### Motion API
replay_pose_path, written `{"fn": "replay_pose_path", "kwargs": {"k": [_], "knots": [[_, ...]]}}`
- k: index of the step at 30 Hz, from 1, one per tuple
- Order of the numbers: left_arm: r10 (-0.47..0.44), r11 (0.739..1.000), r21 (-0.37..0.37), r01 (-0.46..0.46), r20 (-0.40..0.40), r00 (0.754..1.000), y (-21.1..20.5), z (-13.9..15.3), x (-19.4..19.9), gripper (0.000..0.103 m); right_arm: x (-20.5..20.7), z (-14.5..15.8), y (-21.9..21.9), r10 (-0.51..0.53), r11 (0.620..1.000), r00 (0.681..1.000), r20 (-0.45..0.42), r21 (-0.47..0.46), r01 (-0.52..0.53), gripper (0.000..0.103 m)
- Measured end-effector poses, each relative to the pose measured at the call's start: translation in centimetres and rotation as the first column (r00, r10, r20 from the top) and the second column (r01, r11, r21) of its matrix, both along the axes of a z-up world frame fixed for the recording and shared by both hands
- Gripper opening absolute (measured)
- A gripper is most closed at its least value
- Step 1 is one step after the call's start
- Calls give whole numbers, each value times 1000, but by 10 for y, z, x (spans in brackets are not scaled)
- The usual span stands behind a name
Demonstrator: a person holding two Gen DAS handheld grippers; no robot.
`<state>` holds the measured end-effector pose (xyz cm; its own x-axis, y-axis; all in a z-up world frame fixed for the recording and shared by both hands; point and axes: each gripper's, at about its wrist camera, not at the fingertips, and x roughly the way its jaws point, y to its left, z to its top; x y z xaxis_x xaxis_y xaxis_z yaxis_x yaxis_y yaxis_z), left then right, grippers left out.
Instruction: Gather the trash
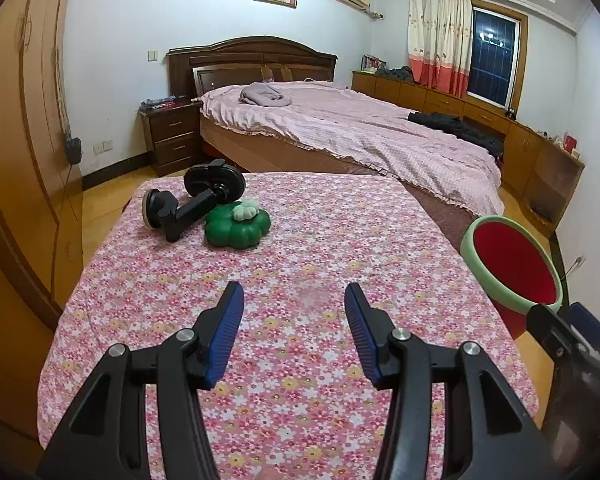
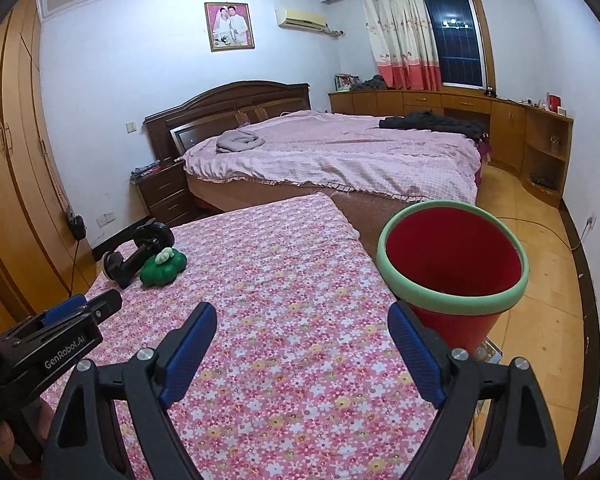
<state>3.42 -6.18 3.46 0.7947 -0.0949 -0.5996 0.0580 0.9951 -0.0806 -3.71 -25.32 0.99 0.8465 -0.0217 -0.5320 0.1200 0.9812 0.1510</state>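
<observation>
Left tool (image 1: 294, 312) gapes, apparently empty, over floral tablecloth (image 1: 300, 240).

Near + middle of the flowered table cover (image 1: 300, 264) is bare, wide lane for either gripper straight fwd. Far left corner blocked: black suction mount (image 1: 196, 200) lying on its side, green clover-shaped toy (image 1: 236, 230) touching it just to the right. Rest of far edge free. Right table edge: red bin w/ green rim (image 2: 452, 264) stands just beside it, mouth open upward, nothing over it. Bed (image 1: 340, 128) beyond far edge, wardrobe (image 1: 16, 120) close on left side.
</observation>
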Motion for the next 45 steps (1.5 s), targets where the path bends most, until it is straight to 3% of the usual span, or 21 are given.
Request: {"fn": "replay_pose_path", "kwargs": {"k": [45], "knots": [[14,1000,2,-14,-1,1000,-1,-4,1,53,-1,-6,-1,-21,1000,1000,-14,-6,21,89]]}}
